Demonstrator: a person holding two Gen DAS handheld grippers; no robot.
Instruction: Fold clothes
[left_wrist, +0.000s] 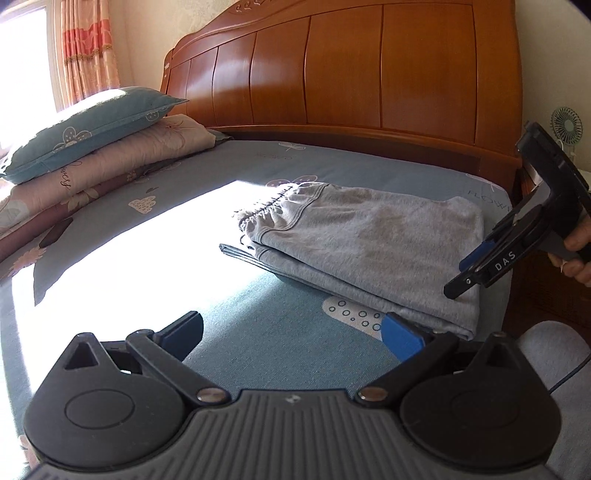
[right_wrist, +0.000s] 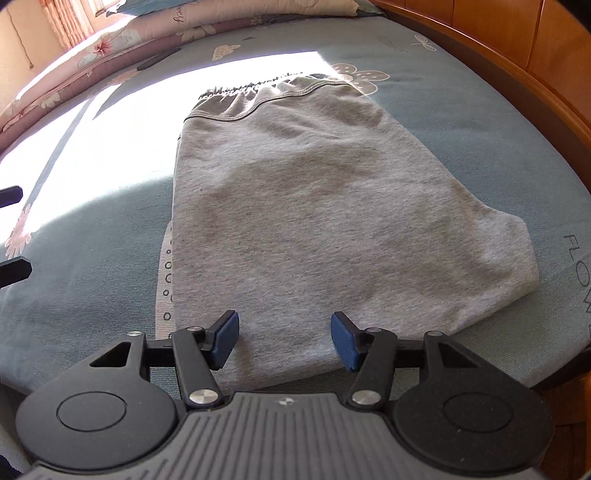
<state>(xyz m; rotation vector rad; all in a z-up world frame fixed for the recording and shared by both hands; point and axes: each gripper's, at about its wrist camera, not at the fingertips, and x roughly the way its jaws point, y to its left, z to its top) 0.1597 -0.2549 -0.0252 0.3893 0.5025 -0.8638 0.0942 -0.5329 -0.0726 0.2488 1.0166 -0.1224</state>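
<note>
Seen from the left wrist, the left gripper hangs low over the blue-green patterned bed sheet with its blue-padded jaws spread wide and nothing between them; one pad sits just beside the near corner of the folded grey jersey garment with an elastic waistband, without pressing on it. That garment lies in a neat flat stack toward the right side of the bed, near the carved orange-brown wooden headboard, its waistband turned toward a bright patch of sunlight. At the right edge the right gripper slants down over the stack's far side, carried by a person's hand. A teal floral pillow rests on folded pinkish quilts at the left, well apart from the work.

From the right wrist, the right gripper points steeply down at the near edge of the grey garment. Its jaws stand partly apart, straddling cloth that lies flat beneath them, and the pads clamp nothing. Judging from this, the fold looks finished or nearly so, and both tools appear placed at the stack's edges to let it settle or be squared up.
</note>
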